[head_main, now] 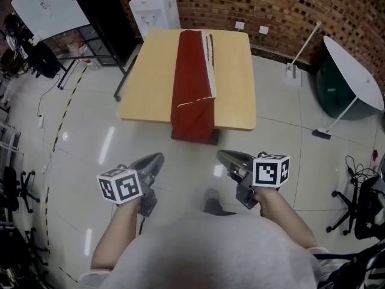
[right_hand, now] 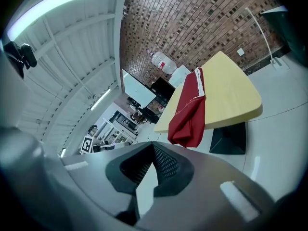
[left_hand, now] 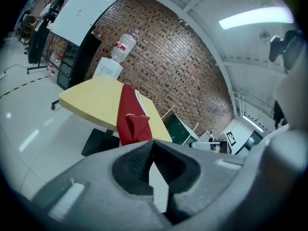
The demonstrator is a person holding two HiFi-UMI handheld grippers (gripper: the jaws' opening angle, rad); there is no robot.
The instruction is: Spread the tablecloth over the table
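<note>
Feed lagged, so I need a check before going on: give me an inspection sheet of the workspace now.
Surface: yellow table, square top.
Job's things: red tablecloth folded in a long strip down the table's middle, near end hanging over the edge.
Clutter: nothing seen on the table.
Grippers: left gripper and right gripper both shut, empty, short of the table.
Cables: loose cable on floor at left; cable tangle at right.
Surroundings: brick wall, water dispenser, whiteboard, office chair.
</note>
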